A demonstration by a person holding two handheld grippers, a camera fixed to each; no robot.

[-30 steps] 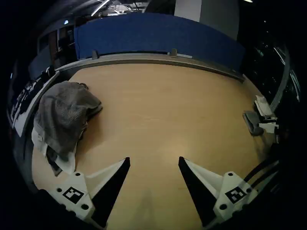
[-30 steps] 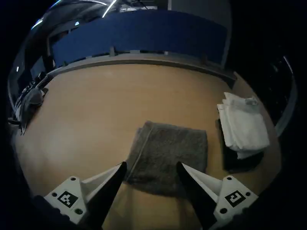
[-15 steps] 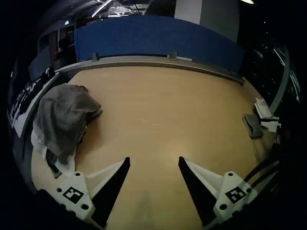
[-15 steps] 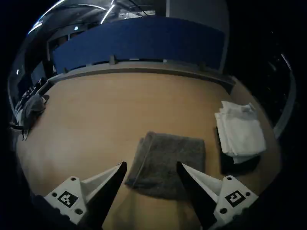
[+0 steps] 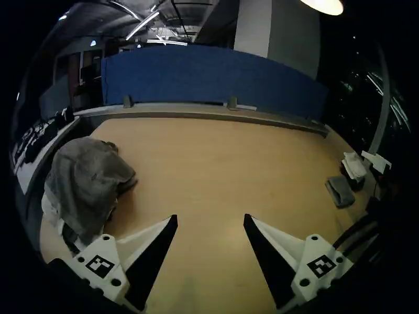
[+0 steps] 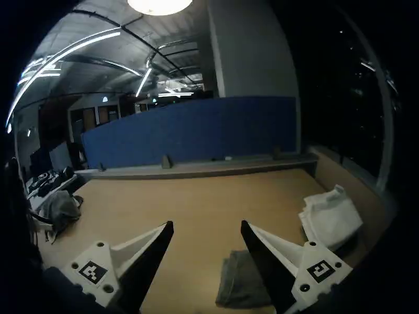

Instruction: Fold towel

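Grey terry towel folded into a rectangle (image 6: 238,280) is seen lying flat on the light wooden table (image 6: 199,204), below the right tongs (image 6: 206,223) and near a stack of folded white cloths (image 6: 330,220). Right and left tongs (image 5: 210,217) are spread wide, with nothing gripped. A crumpled grey towel heap (image 5: 86,180) is piled well apart, at the table's edge.

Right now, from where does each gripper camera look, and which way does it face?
Left gripper view: rides on the left gripper, low over the light wooden table, facing the blue partition wall; its two open fingers show, a crumpled grey towel heap to their left.
Right gripper view: rides on the right gripper, pitched toward the same partition and the ceiling; its open fingers show, a folded grey towel below them, a white folded towel stack at right.
Both share the table, partition, heap, folded towel and white stack.
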